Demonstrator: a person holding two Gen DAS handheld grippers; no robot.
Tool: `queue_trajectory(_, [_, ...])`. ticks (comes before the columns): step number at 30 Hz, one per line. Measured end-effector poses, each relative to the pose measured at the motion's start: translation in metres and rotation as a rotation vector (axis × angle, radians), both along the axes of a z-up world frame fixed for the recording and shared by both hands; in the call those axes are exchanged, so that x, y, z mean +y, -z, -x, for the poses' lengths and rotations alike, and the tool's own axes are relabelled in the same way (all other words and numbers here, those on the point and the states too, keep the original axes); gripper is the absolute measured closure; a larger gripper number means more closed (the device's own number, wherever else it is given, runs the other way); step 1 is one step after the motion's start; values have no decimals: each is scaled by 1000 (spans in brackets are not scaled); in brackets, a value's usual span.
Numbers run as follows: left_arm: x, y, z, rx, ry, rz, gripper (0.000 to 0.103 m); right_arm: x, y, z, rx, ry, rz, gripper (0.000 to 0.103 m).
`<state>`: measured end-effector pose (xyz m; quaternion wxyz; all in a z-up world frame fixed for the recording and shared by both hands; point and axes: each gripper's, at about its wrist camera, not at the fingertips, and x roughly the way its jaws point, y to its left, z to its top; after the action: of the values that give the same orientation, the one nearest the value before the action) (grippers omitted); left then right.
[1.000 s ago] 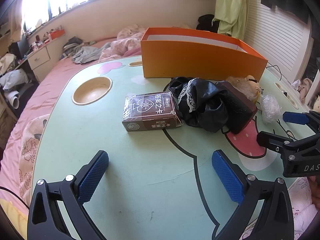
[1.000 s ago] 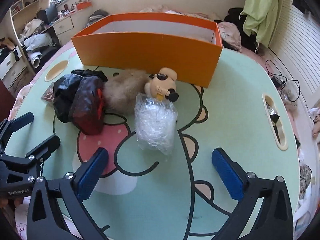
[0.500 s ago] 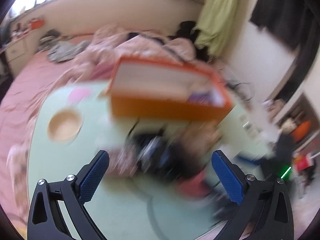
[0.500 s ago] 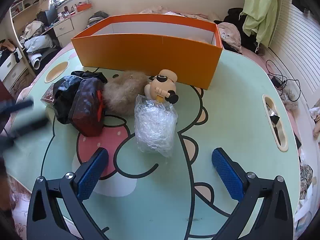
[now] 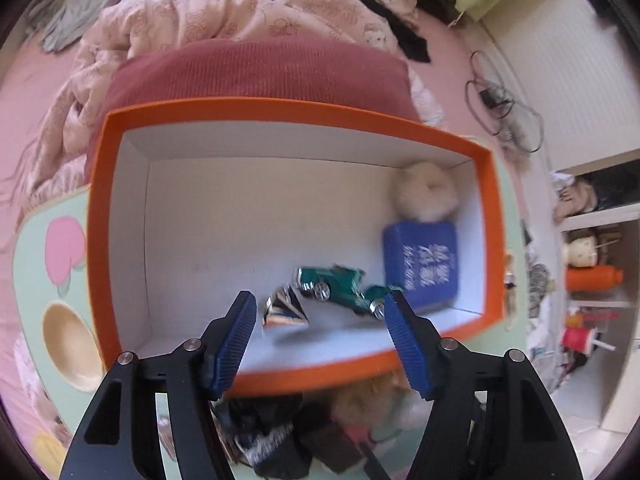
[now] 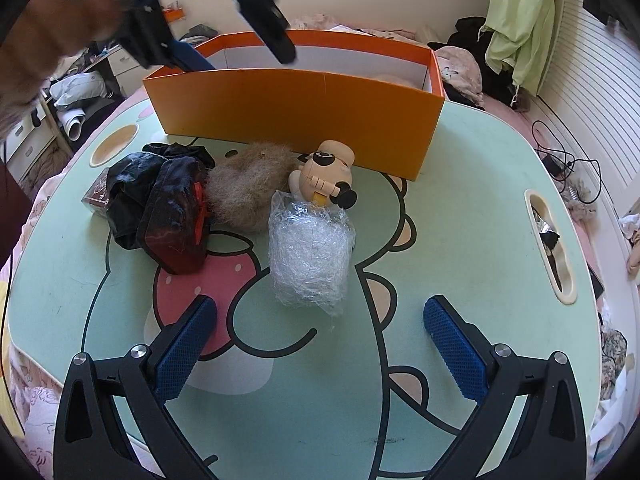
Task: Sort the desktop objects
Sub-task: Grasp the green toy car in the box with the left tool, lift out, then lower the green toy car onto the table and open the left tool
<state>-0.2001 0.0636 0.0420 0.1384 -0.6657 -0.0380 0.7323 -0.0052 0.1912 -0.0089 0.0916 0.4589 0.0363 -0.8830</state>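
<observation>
My left gripper [image 5: 320, 300] hangs over the orange box [image 5: 96, 240], pointing down into it. Its jaws are closing, with nothing pressed between the pads. On the box floor lie a green toy car [image 5: 340, 280], a foil packet [image 5: 286, 312], a blue card pack [image 5: 422, 264] and a white fluffy ball [image 5: 426, 194]. My right gripper [image 6: 320, 308] stands open and empty low over the table [image 6: 460, 220]. Just beyond it lies a clear plastic bag [image 6: 310, 256]. The left gripper [image 6: 244, 60] shows there above the box [image 6: 300, 112].
In front of the box lie a cartoon figure toy [image 6: 326, 172], a brown fur ball [image 6: 244, 188], a dark red case [image 6: 176, 224] under black cloth [image 6: 160, 164], and a brown card box [image 6: 96, 196]. A bed with pink bedding [image 5: 240, 4] lies behind.
The left gripper has lifted off the table, swung over the orange box and tipped downward, and its jaws stand narrower. The right gripper has stayed put.
</observation>
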Motion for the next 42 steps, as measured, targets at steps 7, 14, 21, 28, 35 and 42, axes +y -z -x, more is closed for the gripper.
queue_trajectory(7, [12, 27, 8, -50, 21, 75, 37, 0, 0, -1, 1, 0, 1, 0])
queue_trajectory(14, [-6, 20, 15, -7, 28, 98, 56, -2, 0, -2, 1, 1, 0, 0])
queue_trajectory(21, [-42, 1, 22, 89, -44, 63, 56, -1, 1, -2, 2, 2, 0, 0])
queue_trajectory(28, [-57, -59, -6, 258, -63, -43, 56, -2, 1, -2, 2, 5, -1, 0])
queue_trajectory(35, [-64, -89, -63, 408, -47, -104, 56, -2, 2, -3, 2, 5, 0, 0])
queue_trajectory(42, [-97, -32, -102, 384, -142, -81, 56, -1, 2, -3, 3, 5, -1, 0])
